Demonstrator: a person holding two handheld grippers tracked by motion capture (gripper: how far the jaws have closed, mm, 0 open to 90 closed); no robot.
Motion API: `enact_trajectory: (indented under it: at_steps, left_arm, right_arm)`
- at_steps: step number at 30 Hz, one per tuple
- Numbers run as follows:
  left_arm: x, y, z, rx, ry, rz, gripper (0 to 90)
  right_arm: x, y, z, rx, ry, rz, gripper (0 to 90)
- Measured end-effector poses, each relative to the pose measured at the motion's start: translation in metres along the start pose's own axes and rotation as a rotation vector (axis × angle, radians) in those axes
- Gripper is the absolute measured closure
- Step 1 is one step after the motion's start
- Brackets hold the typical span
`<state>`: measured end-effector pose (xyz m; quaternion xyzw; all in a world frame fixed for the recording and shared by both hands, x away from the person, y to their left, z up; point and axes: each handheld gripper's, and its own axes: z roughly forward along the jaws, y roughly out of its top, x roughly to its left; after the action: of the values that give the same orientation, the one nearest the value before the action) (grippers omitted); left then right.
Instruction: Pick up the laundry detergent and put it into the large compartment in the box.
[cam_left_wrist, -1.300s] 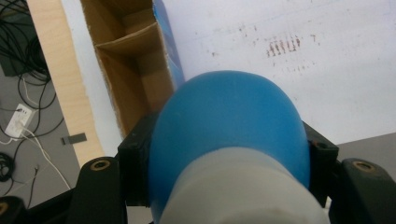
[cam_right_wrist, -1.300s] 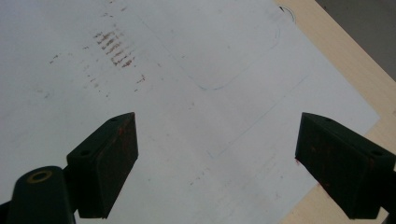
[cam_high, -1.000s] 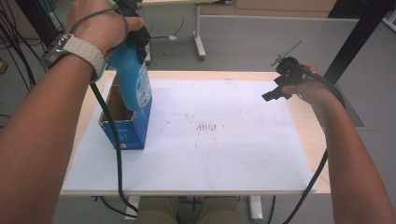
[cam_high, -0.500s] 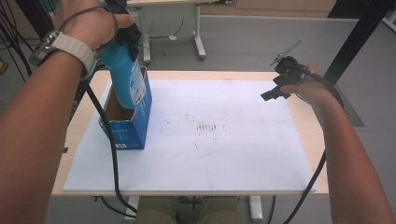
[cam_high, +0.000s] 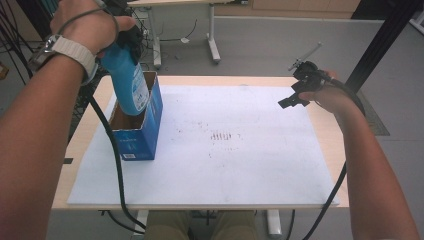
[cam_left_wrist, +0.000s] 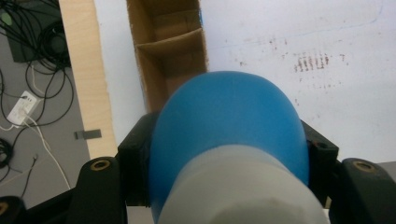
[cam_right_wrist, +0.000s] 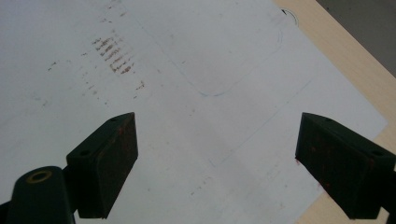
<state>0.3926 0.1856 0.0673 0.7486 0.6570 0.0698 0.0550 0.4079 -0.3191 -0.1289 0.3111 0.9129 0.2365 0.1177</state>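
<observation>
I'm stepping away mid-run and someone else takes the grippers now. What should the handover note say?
Left gripper: shut on the blue bottle, held over the open blue box at the table's left, bottom end inside the box mouth.
Right gripper: jaws open, holding nothing, hovering over the white mat near its right edge.
Done: bottle picked up and brought to the box.
Left: lower it in, probably into the near compartment, then release.
</observation>
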Motion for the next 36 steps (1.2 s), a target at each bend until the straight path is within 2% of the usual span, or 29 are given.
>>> enact_trajectory:
  at_steps: [11, 29, 36]
  left_arm:
    - [0.006, 0.001, 0.01, -0.005, 0.011, -0.01, 37.3]
    - [0.018, 0.008, 0.036, 0.008, 0.031, -0.023, 37.3]
    - [0.017, 0.011, 0.047, 0.013, 0.045, -0.021, 37.3]
  right_arm:
    - [0.0, 0.002, 0.002, 0.004, 0.001, 0.001, 13.2]
    - [-0.002, 0.005, 0.007, 0.018, 0.001, 0.01, 13.2]
    - [-0.003, 0.005, 0.009, 0.022, 0.004, 0.013, 13.2]
